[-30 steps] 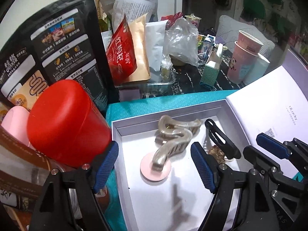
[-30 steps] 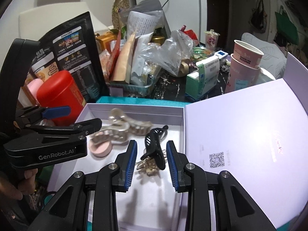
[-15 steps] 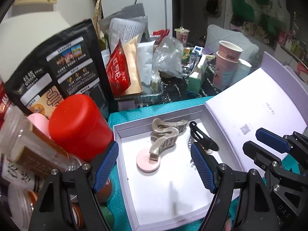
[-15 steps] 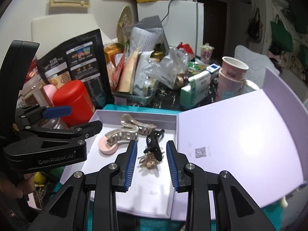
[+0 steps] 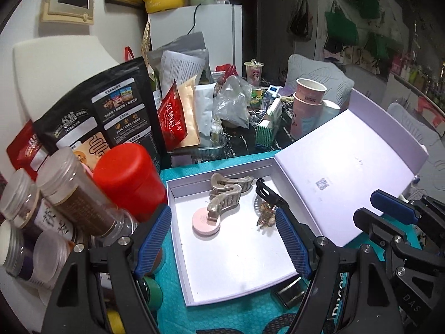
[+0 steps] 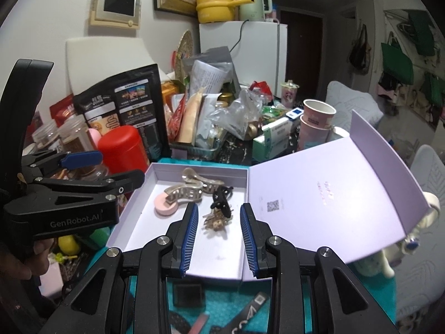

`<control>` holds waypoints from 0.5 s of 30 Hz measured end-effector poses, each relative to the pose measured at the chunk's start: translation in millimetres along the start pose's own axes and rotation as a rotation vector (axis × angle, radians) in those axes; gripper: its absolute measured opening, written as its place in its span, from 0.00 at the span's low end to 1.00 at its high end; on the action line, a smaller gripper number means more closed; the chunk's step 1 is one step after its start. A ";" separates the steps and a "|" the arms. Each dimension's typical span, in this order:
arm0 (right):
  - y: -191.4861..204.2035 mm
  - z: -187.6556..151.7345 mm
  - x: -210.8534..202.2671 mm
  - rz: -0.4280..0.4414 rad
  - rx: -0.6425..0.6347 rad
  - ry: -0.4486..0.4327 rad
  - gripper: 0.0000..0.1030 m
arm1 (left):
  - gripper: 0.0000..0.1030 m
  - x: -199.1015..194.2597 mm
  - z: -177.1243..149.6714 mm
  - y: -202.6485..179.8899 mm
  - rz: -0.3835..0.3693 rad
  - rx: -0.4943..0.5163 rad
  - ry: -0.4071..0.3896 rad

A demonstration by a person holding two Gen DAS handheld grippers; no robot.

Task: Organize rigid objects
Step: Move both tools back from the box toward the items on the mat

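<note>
Several hair accessories lie in the far half of a shallow white box [image 5: 233,256] that sits on a teal mat [image 5: 222,314] on the worktop. Two beige claw clips [image 5: 225,192] rest overlapping near the box's back wall, one leaning onto a pink round disc [image 5: 204,224] just in front of them. To their right a black clip [image 5: 268,193] lies slanted, touching a small gold-toned clip [image 5: 264,217] below it; from the right wrist view the same black clip [image 6: 221,200] and gold-toned clip [image 6: 215,222] sit between the blue pads. The box's lilac lid [image 6: 328,197] stands hinged open to the right, tilted back, with a small printed code on its inner face.

The left gripper [image 5: 222,242] hangs above the near part of the box with its jaws spread wide, holding nothing; one pad is over the box's left edge, the other near the gold-toned clip. The right gripper [image 6: 218,236] is also open, less widely, and empty, poised over the box's near half.

Left of the box stand a red canister [image 5: 130,178] and several clear lidded jars [image 5: 69,194], with a black printed pouch [image 5: 103,119] behind them. Farther back are snack bags, a crumpled plastic bag [image 5: 232,105], stacked pink paper cups [image 5: 308,103] and a white fridge [image 6: 250,55] carrying a yellow pot [image 6: 215,7].
</note>
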State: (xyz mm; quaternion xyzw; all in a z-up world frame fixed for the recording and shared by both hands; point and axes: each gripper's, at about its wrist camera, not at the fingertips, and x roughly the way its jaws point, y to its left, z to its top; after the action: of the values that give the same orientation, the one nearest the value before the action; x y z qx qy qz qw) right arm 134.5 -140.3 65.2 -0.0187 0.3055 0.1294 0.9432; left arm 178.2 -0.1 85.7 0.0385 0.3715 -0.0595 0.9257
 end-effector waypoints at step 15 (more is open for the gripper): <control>4.5 -36.6 -50.5 -0.019 0.012 -0.019 0.31 | 0.75 -43.0 -33.3 -10.2 -0.033 -0.026 -0.033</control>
State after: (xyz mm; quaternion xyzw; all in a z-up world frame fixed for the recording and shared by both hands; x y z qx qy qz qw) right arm 73.0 -151.9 65.0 -0.0145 0.2969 0.1189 0.9474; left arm 123.1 -2.8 91.2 0.0195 0.3577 -0.0705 0.9310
